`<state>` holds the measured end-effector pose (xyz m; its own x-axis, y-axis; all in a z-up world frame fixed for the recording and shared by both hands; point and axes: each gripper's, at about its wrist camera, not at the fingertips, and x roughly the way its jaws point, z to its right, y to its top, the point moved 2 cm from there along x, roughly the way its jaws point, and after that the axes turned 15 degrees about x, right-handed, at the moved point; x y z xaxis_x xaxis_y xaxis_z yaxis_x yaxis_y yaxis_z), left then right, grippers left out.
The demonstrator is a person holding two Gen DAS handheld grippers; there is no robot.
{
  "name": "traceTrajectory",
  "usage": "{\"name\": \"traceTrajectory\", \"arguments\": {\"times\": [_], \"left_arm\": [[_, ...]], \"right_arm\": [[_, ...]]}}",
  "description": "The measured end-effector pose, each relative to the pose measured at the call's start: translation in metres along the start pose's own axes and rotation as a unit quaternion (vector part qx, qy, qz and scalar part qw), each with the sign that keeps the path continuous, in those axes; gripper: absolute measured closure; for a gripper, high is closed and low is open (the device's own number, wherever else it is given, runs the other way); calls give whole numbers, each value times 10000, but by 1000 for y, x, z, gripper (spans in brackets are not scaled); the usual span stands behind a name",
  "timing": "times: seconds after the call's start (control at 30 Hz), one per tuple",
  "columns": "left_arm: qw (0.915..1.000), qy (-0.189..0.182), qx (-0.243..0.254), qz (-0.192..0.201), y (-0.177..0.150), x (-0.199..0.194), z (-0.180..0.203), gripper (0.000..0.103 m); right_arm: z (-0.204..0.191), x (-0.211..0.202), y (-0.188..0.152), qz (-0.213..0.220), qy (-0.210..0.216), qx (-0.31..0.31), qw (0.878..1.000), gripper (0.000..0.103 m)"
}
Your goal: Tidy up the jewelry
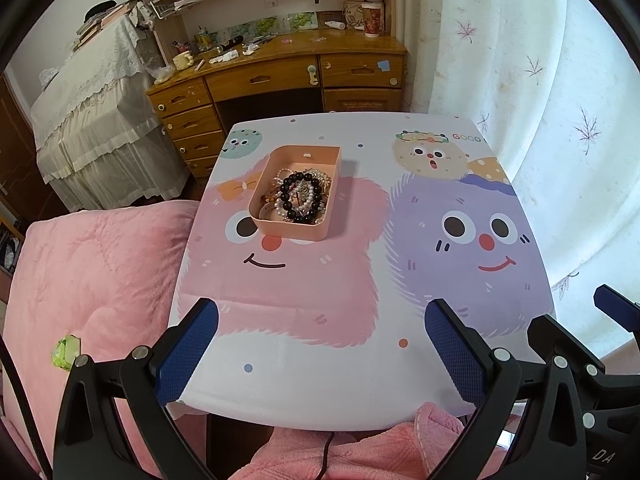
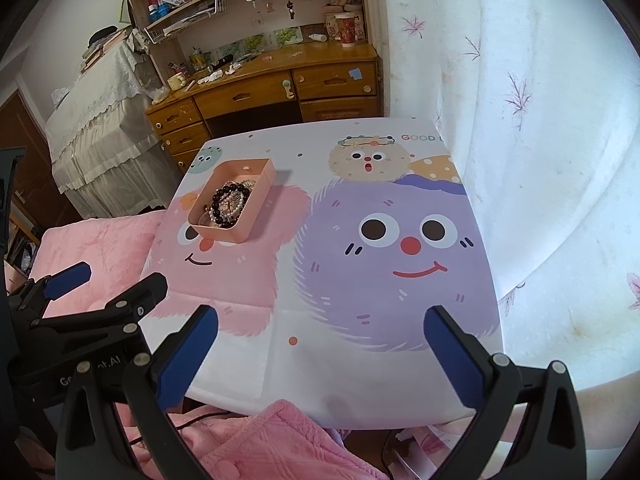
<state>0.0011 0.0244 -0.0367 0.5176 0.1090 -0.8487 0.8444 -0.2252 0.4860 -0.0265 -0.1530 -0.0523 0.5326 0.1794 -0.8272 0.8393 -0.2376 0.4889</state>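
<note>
A pink open box [image 1: 280, 230] stands on the left half of the small table [image 1: 340, 380], on the pink cartoon face. Inside lie a black bead bracelet [image 1: 302, 196], a pearl strand [image 1: 280, 206] and other tangled jewelry. The right wrist view has the same box [image 2: 224, 234] at centre left with the black bracelet [image 2: 224, 200] in it. My left gripper [image 1: 321, 316] hovers open over the table's near edge, nothing between its blue pads. My right gripper [image 2: 321, 320] is likewise open and empty, near the front edge over the purple face. The left gripper [image 2: 116, 284] also shows at lower left.
A pink quilt [image 1: 92, 280] lies left of the table, with a small green object [image 1: 66, 352] on it. A wooden desk [image 1: 280, 76] with drawers and shelves stands behind. White patterned curtains [image 1: 540, 120] hang at the right. Pink fabric [image 2: 280, 440] and a cable lie below the near edge.
</note>
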Motion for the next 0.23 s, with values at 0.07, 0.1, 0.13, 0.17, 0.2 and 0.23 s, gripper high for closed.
{"name": "traceTrajectory", "arguments": {"times": [0.07,0.1,0.13,0.17,0.2,0.23], "left_arm": [[10000,17,-4,9,0,0,-1,1],[10000,20,-7,16,0,0,-2,1],[10000,26,-9,28,0,0,-3,1],[10000,32,-9,40,0,0,-3,1],[10000,39,-7,53,1,0,-4,1],[10000,51,0,75,1,0,-4,1]], "right_arm": [[0,0,0,-1,0,3,10000,0],[-1,0,0,-2,3,3,10000,0],[-1,0,0,-1,-3,8,10000,0],[0,0,0,-1,-5,12,10000,0],[-1,0,0,-5,-4,24,10000,0],[-2,1,1,-8,-7,35,10000,0]]}}
